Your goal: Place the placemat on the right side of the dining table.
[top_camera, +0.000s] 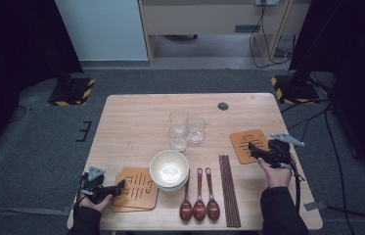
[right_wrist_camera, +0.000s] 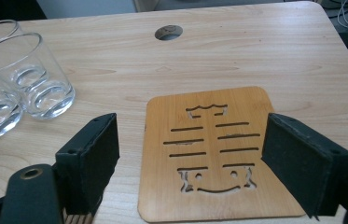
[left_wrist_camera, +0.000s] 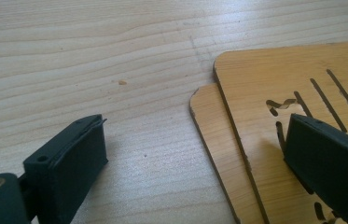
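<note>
Right gripper view: right hand-held gripper (right_wrist_camera: 195, 163) w/ jaws wide apart, gripping nothing, over a single wooden coaster (right_wrist_camera: 213, 154) lying flat on the table (right_wrist_camera: 255, 51), right side. Looks thin, stiff, light; probably best pinched at an edge. Left hand-held gripper (left_wrist_camera: 195, 163) also spread, empty, beside the coaster stack (left_wrist_camera: 274, 84).

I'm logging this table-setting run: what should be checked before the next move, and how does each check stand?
1. Right gripper jaws open, nothing between the pads: ok.
2. Single slotted wooden coaster lies flat on the light wooden table, apart from the clear drinking glasses: ok.
3. Left gripper open, one jaw over the stacked wooden coasters: ok.
4. Stack count: at least two; more, cannot tell.
5. Left pads touching the top coaster: cannot tell.
</note>
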`<state>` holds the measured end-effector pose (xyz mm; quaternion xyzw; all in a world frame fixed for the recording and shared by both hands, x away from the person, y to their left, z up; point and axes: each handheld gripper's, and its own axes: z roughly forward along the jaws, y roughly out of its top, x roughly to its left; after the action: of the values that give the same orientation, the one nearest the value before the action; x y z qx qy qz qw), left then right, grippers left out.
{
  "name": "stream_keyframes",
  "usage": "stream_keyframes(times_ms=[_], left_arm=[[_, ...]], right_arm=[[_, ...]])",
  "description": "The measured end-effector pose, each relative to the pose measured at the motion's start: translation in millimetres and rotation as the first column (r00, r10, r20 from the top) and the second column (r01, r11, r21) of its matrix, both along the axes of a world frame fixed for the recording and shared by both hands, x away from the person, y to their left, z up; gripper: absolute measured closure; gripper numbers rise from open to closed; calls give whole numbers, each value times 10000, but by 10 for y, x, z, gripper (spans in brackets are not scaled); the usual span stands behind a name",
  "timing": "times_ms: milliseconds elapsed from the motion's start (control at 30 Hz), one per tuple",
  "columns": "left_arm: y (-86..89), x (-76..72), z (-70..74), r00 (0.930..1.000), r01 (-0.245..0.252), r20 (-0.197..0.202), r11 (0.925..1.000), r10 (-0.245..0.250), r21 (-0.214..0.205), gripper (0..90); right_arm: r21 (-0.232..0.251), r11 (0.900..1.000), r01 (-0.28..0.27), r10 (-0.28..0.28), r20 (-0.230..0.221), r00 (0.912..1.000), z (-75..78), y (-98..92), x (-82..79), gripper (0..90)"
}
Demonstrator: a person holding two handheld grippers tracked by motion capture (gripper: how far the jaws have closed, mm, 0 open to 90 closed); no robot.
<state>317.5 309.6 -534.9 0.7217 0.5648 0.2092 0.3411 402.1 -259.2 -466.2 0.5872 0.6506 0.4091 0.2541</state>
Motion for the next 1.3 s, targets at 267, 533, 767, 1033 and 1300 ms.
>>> stream_keyframes(times_ms=[267, 533, 767, 1033, 1300], left_arm=[[6, -14, 4, 10000, -10, -9, 10000, 10, 11, 57], [9, -32, 64, 9998, 142, 129, 9996, -139, -224, 83], [23, 11, 194, 9989, 65, 457, 9991, -46, -411, 85], [-49, 167, 226, 9994, -57, 351, 9996, 67, -276, 86], [-113, 281, 193, 9997, -202, 127, 9994, 206, -277, 86]], right_arm=[[-613, 9970, -480, 473, -133, 9988, 5, -66, 137, 242], [-1232, 9888, -841, 755, -728, 9945, -149, -88, 255, 242], [-1602, 9822, -979, 812, -1081, 9908, -298, -57, 365, 232], [-1950, 9747, -1090, 801, -1503, 9854, -456, -6, 455, 225], [-1850, 9782, -947, 665, -1535, 9859, -544, -26, 537, 261]])
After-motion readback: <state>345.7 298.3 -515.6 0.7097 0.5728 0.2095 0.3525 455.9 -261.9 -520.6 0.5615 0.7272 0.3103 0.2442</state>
